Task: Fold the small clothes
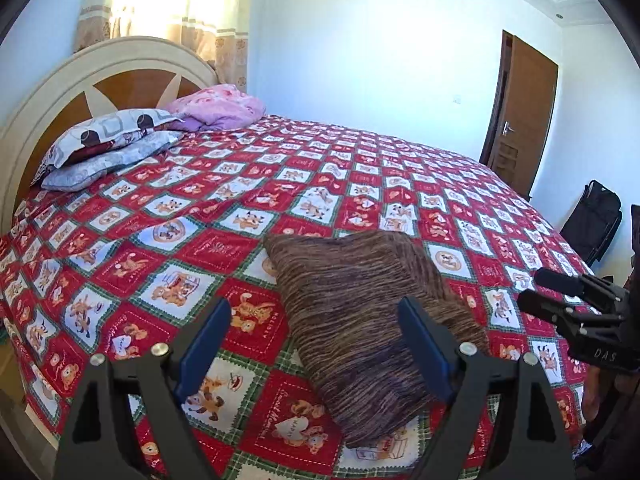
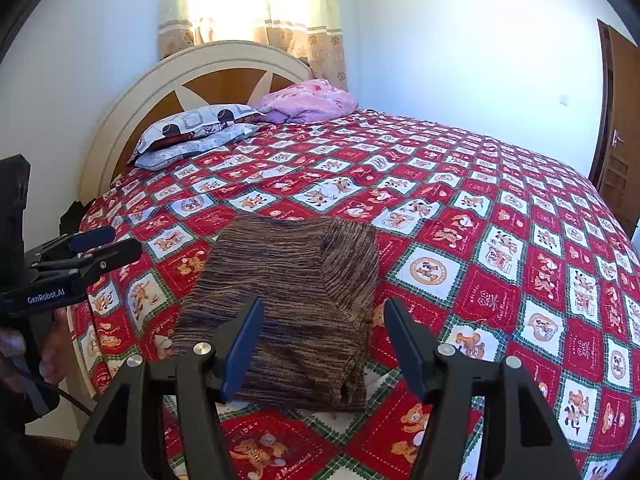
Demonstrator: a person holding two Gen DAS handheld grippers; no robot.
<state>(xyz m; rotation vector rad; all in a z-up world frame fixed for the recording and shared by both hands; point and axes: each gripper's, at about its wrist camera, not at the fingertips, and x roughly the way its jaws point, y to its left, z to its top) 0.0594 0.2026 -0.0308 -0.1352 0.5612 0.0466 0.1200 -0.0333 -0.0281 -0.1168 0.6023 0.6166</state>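
Brown striped knit garment (image 2: 296,304) lies folded on the bed, on the red patchwork bedspread (image 2: 480,240) with cartoon squares. It sits near the foot-side edge, apart from both tools.

Left gripper (image 1: 316,340): jaws wide apart, nothing between the pads, raised above the bedspread. The garment (image 1: 360,320) lies just ahead, mostly toward the right jaw; in this view the right finger overlaps its near corner, but no contact is visible. Bare bedspread (image 1: 160,220) lies ahead of the left jaw.

Right gripper (image 2: 324,344): jaws apart, empty, hovering. The garment is straight ahead, spanning the gap between them and running past the left jaw; its near edge lies just below the pads. No pad presses on it.

Each tool shows in the other's view: the right gripper (image 1: 560,292) is off to the right of the left jaws, over the bed edge; the left gripper (image 2: 104,244) is off to the left of the right jaws, with a hand (image 2: 24,352) on its handle at the frame's edge.

Far ahead of both jaws: patterned pillows (image 2: 192,132) and a pink blanket (image 2: 312,100) against the cream and wood headboard (image 2: 200,76), with a curtain (image 2: 260,8) behind. A wooden door (image 1: 524,112) stands far right.
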